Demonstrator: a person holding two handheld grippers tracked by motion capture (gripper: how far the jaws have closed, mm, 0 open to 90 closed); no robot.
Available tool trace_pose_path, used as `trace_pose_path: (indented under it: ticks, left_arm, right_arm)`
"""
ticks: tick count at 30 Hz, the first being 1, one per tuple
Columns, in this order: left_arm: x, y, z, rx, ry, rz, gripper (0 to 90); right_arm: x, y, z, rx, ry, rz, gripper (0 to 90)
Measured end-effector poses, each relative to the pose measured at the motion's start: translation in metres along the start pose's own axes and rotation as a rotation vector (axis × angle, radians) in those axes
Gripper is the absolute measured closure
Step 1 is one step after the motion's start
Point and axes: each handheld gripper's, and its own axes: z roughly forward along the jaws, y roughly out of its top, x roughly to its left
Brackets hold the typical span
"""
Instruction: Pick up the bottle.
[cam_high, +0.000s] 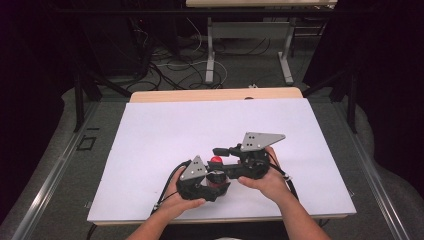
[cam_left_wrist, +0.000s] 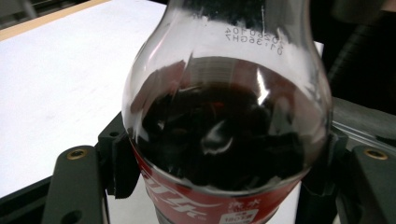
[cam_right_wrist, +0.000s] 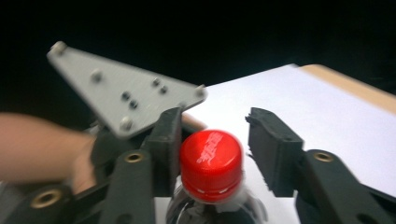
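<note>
Left gripper (cam_high: 212, 186) clamped on the cola bottle (cam_left_wrist: 226, 135) at its shoulder, bottle upright on the white table (cam_high: 150, 145) near the front edge. Right gripper (cam_right_wrist: 212, 140) straddles the red cap (cam_right_wrist: 211, 161): one pad beside it, the other clear, narrow gap. Centre jaws on the cap, close squarely, then twist; keep the left grip firm.

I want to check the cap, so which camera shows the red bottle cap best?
The right gripper view: the red cap sits close up between that tool's jaws. The high view shows it as a small red dot; the left gripper view shows the bottle's dark body instead.
</note>
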Motion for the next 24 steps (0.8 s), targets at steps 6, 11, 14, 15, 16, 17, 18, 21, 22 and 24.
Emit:
trace_pose_path:
  ticks: [6,11,14,15,16,17,18,21,22,24]
  left_arm:
    - [0.004,0.0,-0.002,0.005,0.084,-0.037,29.7]
    - [0.002,-0.001,-0.002,-0.008,0.128,-0.07,29.7]
    - [0.001,-0.001,-0.001,0.0,0.138,-0.072,29.7]
    - [0.0,-0.001,0.0,0.002,0.142,-0.071,29.7]
    - [-0.001,-0.001,0.0,0.004,0.142,-0.068,29.7]
    - [-0.002,-0.001,0.001,0.004,0.142,-0.063,29.7]
    - [-0.003,-0.001,0.002,-0.002,0.143,-0.068,29.7]
    - [-0.006,0.0,0.003,0.0,0.139,-0.064,29.7]
    - [-0.006,0.0,0.003,0.001,0.138,-0.064,29.7]
    - [-0.005,0.0,0.004,0.006,0.14,-0.062,29.7]
  right_arm:
    - [0.021,0.008,-0.005,-0.057,-0.248,0.106,43.5]
    - [0.039,0.005,-0.004,-0.128,-0.437,0.176,43.8]
    - [0.048,0.002,0.004,-0.123,-0.488,0.173,49.7]
    - [0.05,0.0,0.008,-0.118,-0.49,0.172,49.8]
    - [0.051,-0.001,0.011,-0.112,-0.489,0.172,50.7]
    - [0.052,-0.002,0.014,-0.101,-0.497,0.166,50.8]
    - [0.053,-0.003,0.018,-0.098,-0.503,0.165,51.2]
    - [0.055,-0.005,0.025,-0.073,-0.536,0.144,54.7]
    - [0.055,-0.006,0.026,-0.067,-0.543,0.138,55.2]
    - [0.055,-0.007,0.027,-0.063,-0.542,0.145,59.3]
